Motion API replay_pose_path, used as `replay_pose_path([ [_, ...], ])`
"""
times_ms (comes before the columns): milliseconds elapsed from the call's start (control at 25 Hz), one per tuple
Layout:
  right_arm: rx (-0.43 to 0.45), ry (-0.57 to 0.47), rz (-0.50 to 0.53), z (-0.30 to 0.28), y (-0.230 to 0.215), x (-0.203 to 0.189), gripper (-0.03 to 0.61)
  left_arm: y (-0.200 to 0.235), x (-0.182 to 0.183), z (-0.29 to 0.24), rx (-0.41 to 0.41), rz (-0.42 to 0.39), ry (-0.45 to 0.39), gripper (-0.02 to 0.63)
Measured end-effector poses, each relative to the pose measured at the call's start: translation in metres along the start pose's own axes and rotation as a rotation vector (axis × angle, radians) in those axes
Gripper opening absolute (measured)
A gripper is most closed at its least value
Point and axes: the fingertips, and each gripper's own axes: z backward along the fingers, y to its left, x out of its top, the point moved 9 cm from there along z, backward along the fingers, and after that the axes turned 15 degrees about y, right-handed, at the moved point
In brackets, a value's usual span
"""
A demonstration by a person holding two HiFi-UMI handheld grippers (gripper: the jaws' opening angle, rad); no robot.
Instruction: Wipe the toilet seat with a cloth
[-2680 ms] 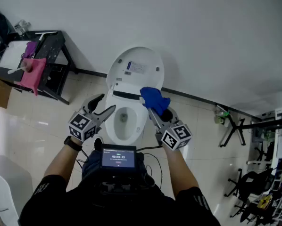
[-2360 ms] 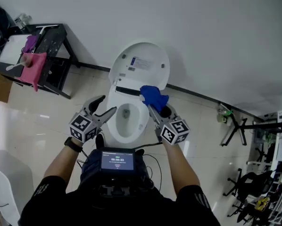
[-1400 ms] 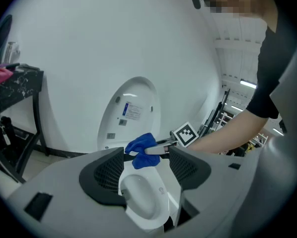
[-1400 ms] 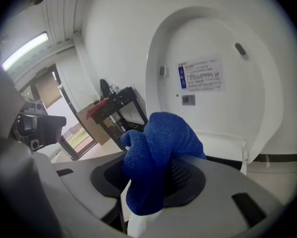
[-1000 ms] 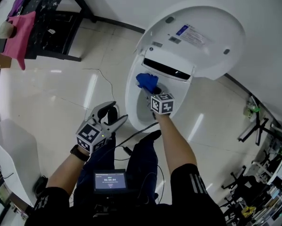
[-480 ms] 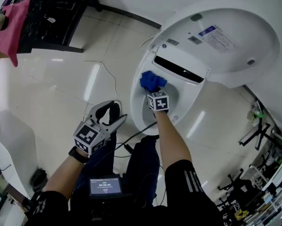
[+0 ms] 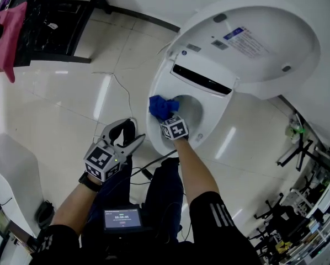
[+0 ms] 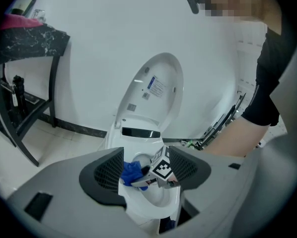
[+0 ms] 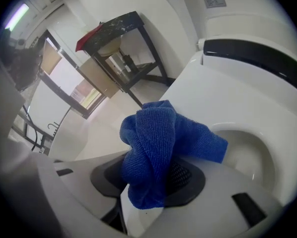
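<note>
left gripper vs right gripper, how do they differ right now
The left gripper's jaws stand apart and empty; the right gripper's jaws are shut on the blue cloth. The left gripper hangs back over the floor; the right gripper reaches out to the toilet seat. Both carry a cube with square markers.

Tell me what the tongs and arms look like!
The left tongs and right tongs are light grey with black mesh pads; each carries a cube of black-and-white square markers. The sleeves are short and black, the right one white-striped. A black wristband is on the left wrist.
</note>
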Motion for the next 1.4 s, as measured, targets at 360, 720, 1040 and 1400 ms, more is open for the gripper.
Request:
replay_pose_path([
  [360, 0.090, 0.047, 0.020, 0.010, 0.021, -0.039, 0.187, -0.020, 0.009, 0.007, 0.001, -0.021, -0.024, 0.276],
  [720, 0.049, -0.276, -0.005, 0.121, 0.021, -0.007, 0.189, -0.053, 0.043, 0.023, -0.005, -0.082, -0.062, 0.276],
  [1040, -0.044, -0.411, 0.170, 0.236, 0.057, 0.006, 0.187, -0.086, 0.082, 0.051, -0.017, -0.151, -0.112, 0.276],
  [1400, -0.098, -0.611, 0.193, 0.371, 0.097, -0.010, 0.187, -0.126, 0.119, 0.078, -0.026, -0.217, -0.162, 0.276],
])
